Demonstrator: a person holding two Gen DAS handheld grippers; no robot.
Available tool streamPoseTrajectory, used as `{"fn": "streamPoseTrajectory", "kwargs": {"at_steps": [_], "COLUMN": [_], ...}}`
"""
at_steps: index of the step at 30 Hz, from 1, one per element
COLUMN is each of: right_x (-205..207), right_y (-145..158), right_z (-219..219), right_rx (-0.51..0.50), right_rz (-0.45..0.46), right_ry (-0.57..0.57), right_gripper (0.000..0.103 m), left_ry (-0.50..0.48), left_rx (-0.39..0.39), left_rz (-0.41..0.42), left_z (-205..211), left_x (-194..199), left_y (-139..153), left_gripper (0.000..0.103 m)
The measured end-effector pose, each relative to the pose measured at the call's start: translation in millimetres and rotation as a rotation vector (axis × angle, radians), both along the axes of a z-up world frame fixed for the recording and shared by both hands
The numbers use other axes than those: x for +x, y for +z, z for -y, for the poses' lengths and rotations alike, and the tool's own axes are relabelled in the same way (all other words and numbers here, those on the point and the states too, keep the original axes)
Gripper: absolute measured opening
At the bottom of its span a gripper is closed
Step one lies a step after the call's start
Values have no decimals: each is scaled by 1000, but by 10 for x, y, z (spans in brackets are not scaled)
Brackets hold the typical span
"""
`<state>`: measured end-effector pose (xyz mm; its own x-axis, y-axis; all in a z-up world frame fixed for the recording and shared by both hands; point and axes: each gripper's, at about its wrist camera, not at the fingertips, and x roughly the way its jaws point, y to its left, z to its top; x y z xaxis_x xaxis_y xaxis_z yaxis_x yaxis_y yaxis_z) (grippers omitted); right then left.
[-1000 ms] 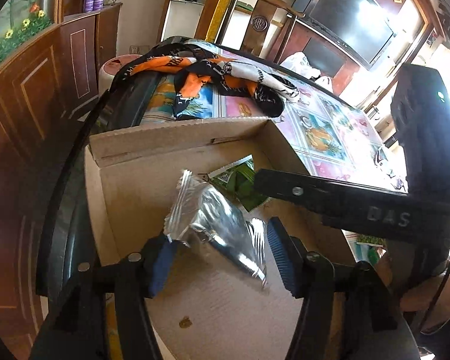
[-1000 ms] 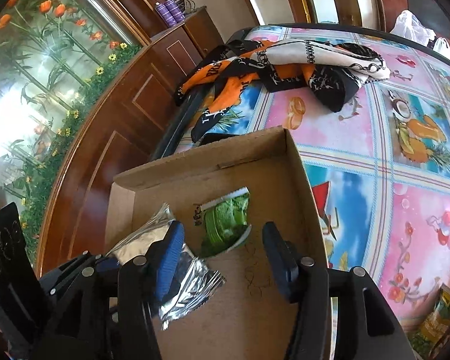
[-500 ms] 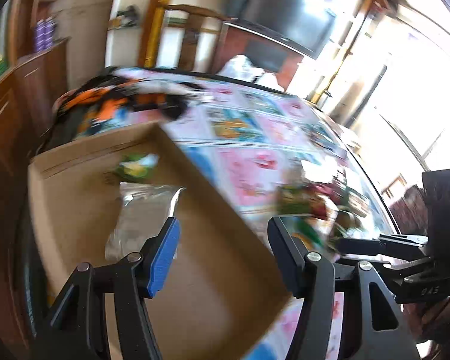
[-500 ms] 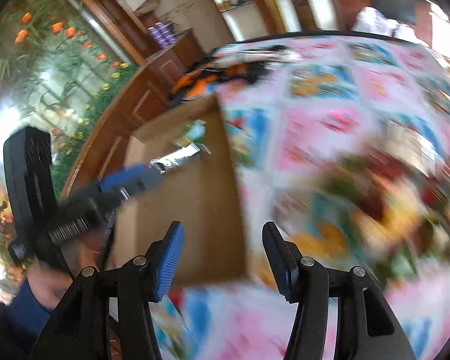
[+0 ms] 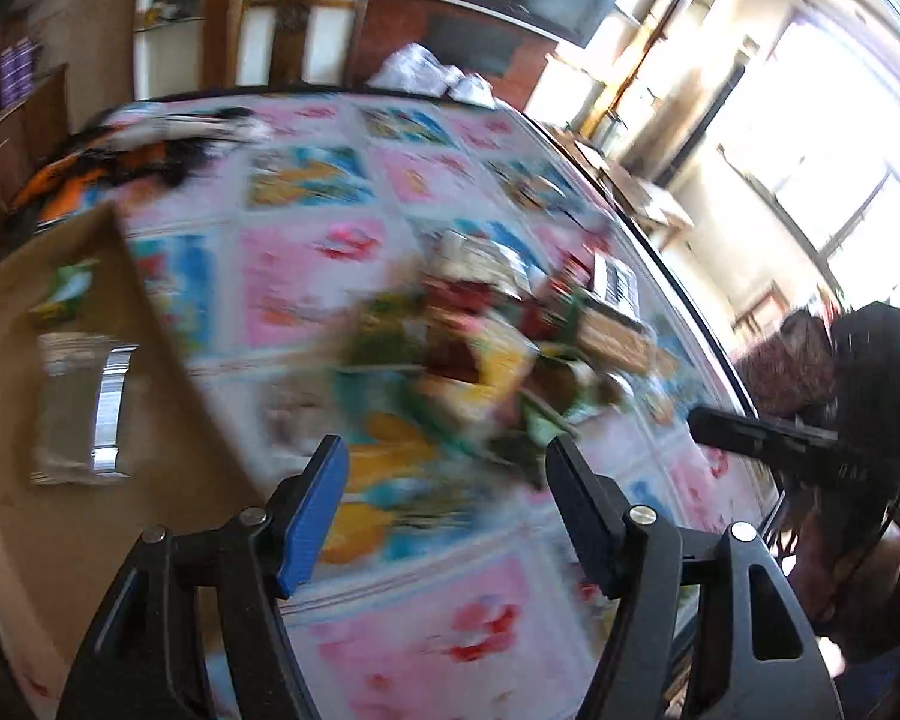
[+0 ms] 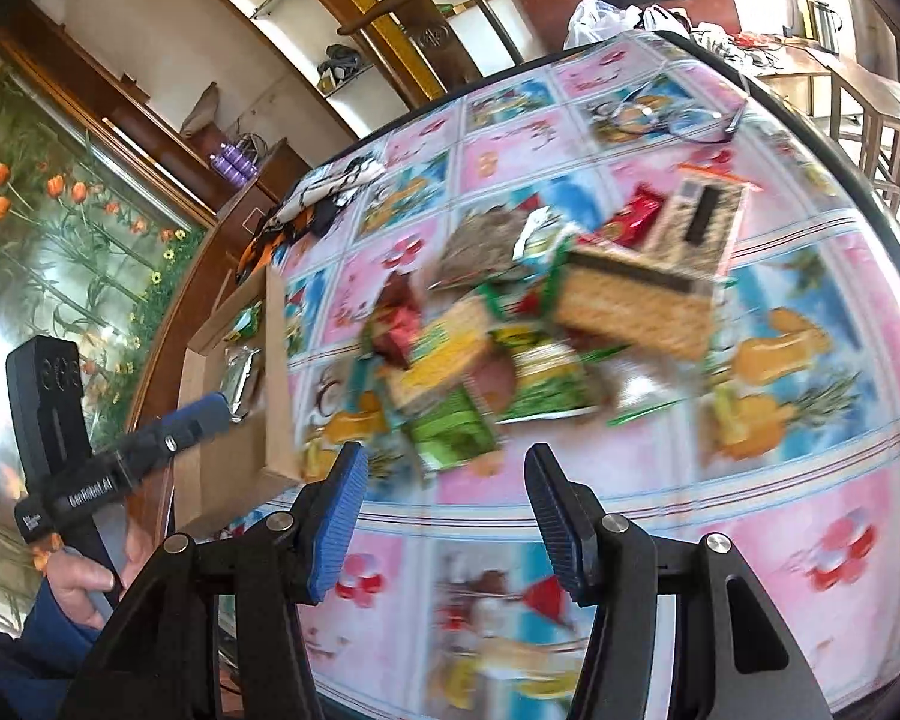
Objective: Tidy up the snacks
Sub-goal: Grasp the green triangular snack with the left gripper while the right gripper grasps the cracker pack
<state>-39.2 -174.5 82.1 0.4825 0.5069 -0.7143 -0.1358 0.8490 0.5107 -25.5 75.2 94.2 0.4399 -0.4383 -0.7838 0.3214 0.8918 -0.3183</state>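
At the far left of the right wrist view a hand [image 6: 84,585] in a blue sleeve [image 6: 36,642] grips the handle of the left gripper [image 5: 444,507], whose blue-tipped finger reaches over the near end of the box [image 6: 234,468]. The box is an open cardboard tray at the left edge of the table [image 6: 660,516], just beside a wooden cabinet [image 6: 210,264]. In it lie a silver pouch [image 5: 81,408] and, farther back, a green packet [image 5: 69,291], apart from each other; both show in the left wrist view as well. Behind the box a black, orange and white cloth [image 6: 318,204] is bunched on the tablecloth. In the left wrist view the left gripper's jaws are opening with nothing between them, over bare tablecloth just right of the box wall. To the right of the box, in the middle of the table, sits the snack pile [image 6: 546,324]: a blurred heap of green, yellow and red packets touching and overlapping one another, with a tan cracker pack [image 6: 630,306] and a red pack [image 6: 633,219] at its right and far side. The right gripper [image 6: 444,516] hovers near the pile's near edge with its jaws apart and empty, the pile lying just beyond its fingertips. Far right in the left wrist view, the right gripper's black body and one finger stick in over the table's edge. Motion blur hides the packets' labels.
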Motion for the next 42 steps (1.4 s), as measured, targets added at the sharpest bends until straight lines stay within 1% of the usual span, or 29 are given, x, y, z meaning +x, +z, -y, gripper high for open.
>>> {"fn": "streamPoseTrajectory", "kwargs": {"at_steps": [1, 3, 4, 5, 6, 7, 9, 10, 13, 15, 16, 17, 18, 20, 22, 25, 27, 28, 29, 31, 33, 36, 37, 38, 42], "right_x": [13, 10, 6, -6, -19, -33, -60, -74, -105, -140, -155, -165, -182, -199, -185, -91, 30, 107, 183, 351, 545, 751, 787, 846, 977], "right_y": [-11, -24, -24, -24, -20, -13, -24, -38, -89, -125, -147, -159, -177, -193, -204, -165, -111, -73, -44, 9, 5, -105, -140, -192, -338], "right_z": [104, 273, 360, 448, 570, 662, 838, 937, 1169, 1371, 1473, 1541, 1621, 1698, 1730, 1672, 1584, 1512, 1433, 1252, 989, 599, 515, 392, 162], "right_rx": [10, 17, 16, 15, 17, 15, 16, 21, 23, 38, 44, 47, 48, 43, 31, 22, 5, -7, -21, -76, -138, -303, -327, -373, -498], "right_rz": [-2, -4, -2, 1, 8, 12, 18, 17, 8, 4, -1, -5, -8, -8, -4, 11, 37, 50, 60, 91, 111, 147, 149, 150, 170], "right_ry": [5, 9, 9, 8, 7, 5, -2, -9, -33, -63, -79, -88, -100, -101, -86, -35, 25, 63, 104, 167, 266, 385, 422, 464, 546], "right_gripper": [59, 59, 59, 59, 59, 59, 59, 60, 60, 60, 60, 60, 60, 60, 60, 60, 60, 64, 66, 68, 74, 73, 73, 73, 73], "left_ry": [-40, -65, -94, -128, -133, -141, -156, -149, -180, -189, -190, -189, -186, -171, -150, -97, -73, -64, -51, -33, -21, 3, 14, 28, 78], "left_rx": [13, 57, 65, 91, 122, 169, 189, 220, 253, 287, 297, 302, 310, 326, 324, 322, 322, 320, 316, 307, 295, 281, 276, 271, 247], "left_rz": [-9, -13, -20, -21, -16, -16, -37, -52, -68, -74, -94, -103, -104, -79, -74, -56, -47, -46, -47, -60, -70, -70, -67, -65, -67], "left_z": [211, 454, 580, 734, 794, 895, 973, 1021, 1145, 1224, 1264, 1275, 1287, 1314, 1317, 1312, 1290, 1271, 1244, 1198, 1152, 1073, 1042, 999, 831], "left_x": [10, 23, 36, 65, 81, 124, 179, 221, 260, 276, 301, 332, 335, 337, 336, 258, 137, 96, 41, -21, -91, -200, -227, -266, -370], "left_y": [-50, -118, -156, -215, -248, -316, -413, -475, -544, -614, -668, -698, -725, -747, -747, -753, -750, -744, -744, -741, -721, -662, -634, -603, -529], "left_gripper": [68, 68, 68, 68, 68, 68, 68, 67, 66, 61, 54, 51, 49, 49, 47, 47, 46, 46, 46, 46, 46, 45, 44, 44, 44]}}
